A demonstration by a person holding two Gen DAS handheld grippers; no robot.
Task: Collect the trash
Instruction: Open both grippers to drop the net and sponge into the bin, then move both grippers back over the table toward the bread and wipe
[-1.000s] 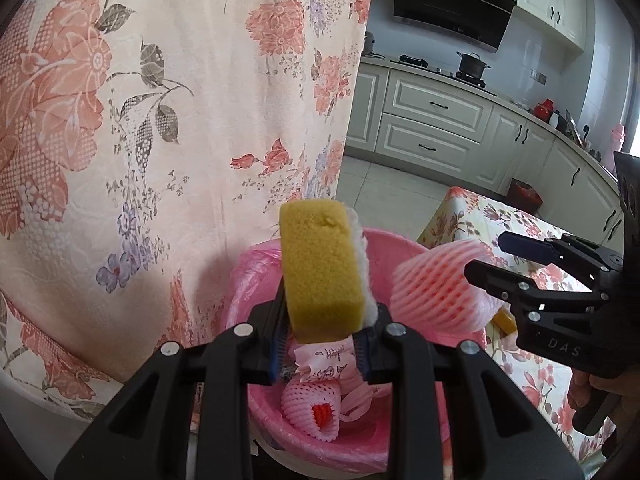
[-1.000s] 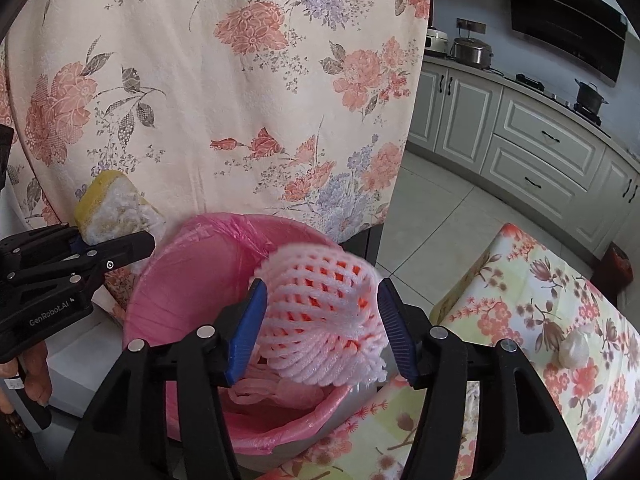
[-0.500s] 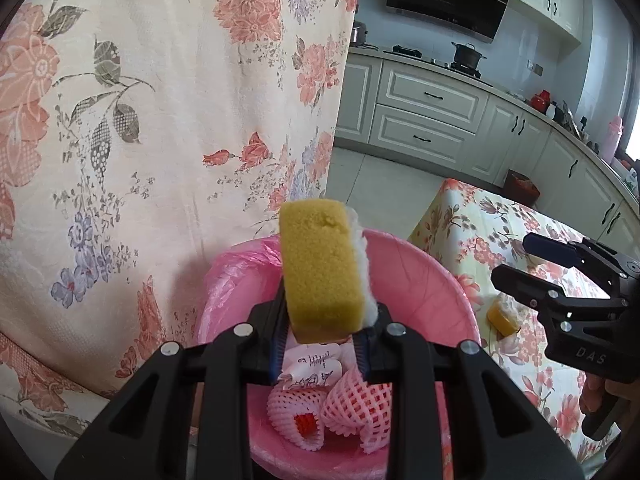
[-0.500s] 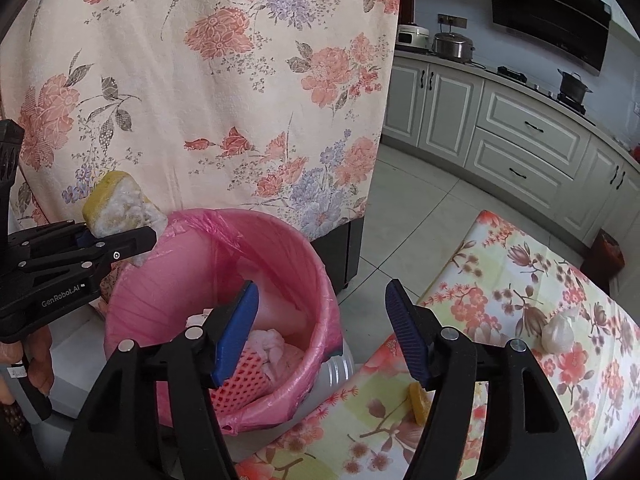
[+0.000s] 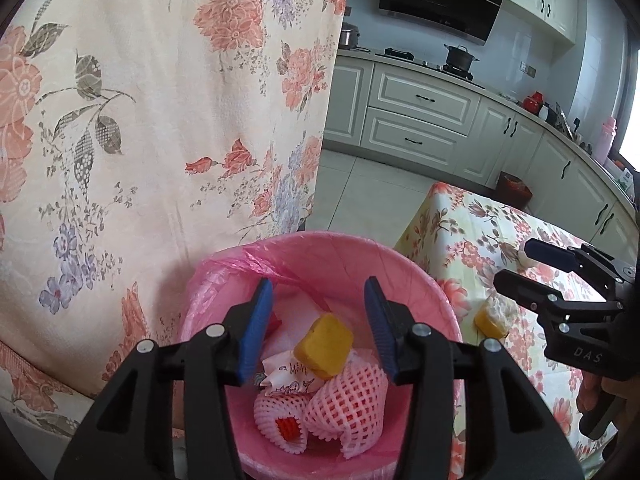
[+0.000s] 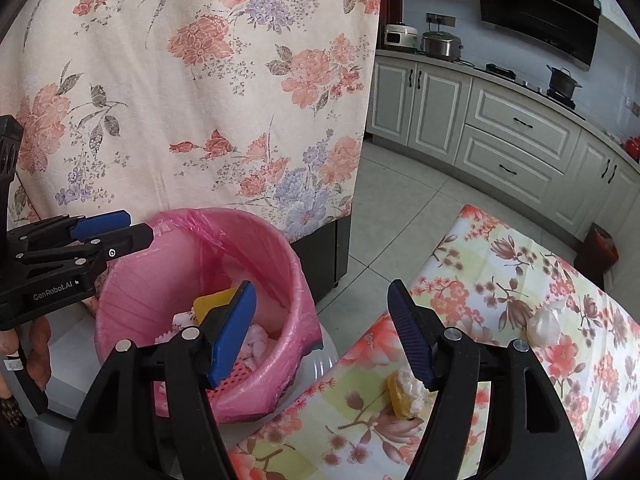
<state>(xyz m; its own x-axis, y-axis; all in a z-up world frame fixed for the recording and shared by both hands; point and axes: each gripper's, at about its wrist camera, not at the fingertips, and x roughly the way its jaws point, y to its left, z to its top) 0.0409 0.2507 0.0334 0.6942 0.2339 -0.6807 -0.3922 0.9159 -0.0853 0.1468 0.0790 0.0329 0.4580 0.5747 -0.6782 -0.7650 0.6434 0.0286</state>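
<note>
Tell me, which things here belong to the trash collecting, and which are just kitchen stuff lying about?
Part of the job:
- pink bin
- yellow sponge inside it
- foam fruit nets inside it
- sponge piece on the table
- white wad on the table
- left gripper, right gripper, both open

Just lying about:
- black pot
- rice cooker
- floral cloth

Below the left gripper (image 5: pixel 318 328), whose black arms carry blue ribbed pads (image 5: pixel 256 330), sits a round pink bin lined with pink plastic (image 5: pixel 400 264). Inside lie a yellow sponge block (image 5: pixel 324 344), two pink-and-white foam fruit nets (image 5: pixel 348 404) and a white wrapper with red print (image 5: pixel 290 376). Behind hangs a cream cloth with coral flowers, grey leaves and lilac sprigs (image 5: pixel 160 120). Under the right gripper (image 6: pixel 322 332), equally black and blue, spreads a pale yellow-green tablecloth with coral blossoms (image 6: pixel 500 280), bearing a yellow-and-white sponge piece (image 6: pixel 404 394).
</note>
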